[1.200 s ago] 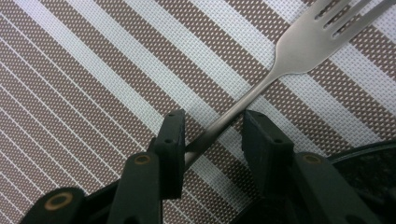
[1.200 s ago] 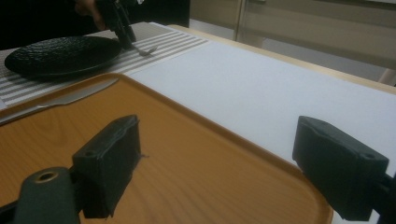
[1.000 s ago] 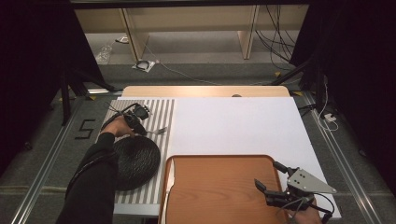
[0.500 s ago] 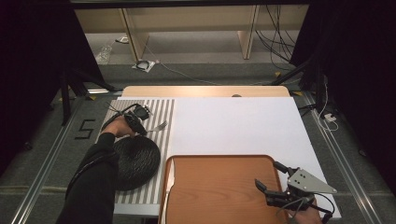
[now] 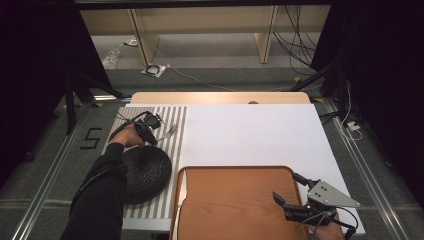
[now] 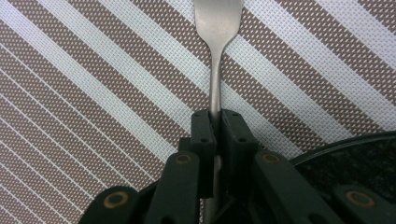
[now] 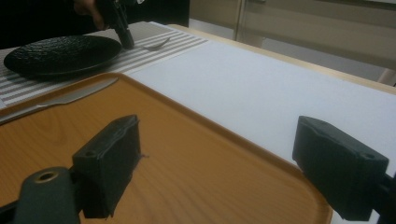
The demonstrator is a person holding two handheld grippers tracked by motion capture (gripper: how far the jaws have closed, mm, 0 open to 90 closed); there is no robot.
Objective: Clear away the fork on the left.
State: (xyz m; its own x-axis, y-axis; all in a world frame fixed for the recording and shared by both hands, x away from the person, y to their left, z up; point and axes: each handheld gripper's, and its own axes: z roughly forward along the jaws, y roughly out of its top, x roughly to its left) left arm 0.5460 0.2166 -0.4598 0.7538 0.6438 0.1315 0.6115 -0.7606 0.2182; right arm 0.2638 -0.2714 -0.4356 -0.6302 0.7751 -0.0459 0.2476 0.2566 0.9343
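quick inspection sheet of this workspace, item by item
surface: white table with a striped placemat at its left and a wooden tray in front
job's things: fork lying on the placemat beside the black plate
clutter: knife at the tray's edge
grippers: left gripper has just been closing, pads now on the fork's handle; right gripper open over the tray
cables: cables on the floor behind
surroundings: dark curtains, wooden shelf legs

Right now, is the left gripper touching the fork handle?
Touching. In the left gripper view, the left gripper has just been closing, and its pads press both sides of the fork handle over the striped placemat.
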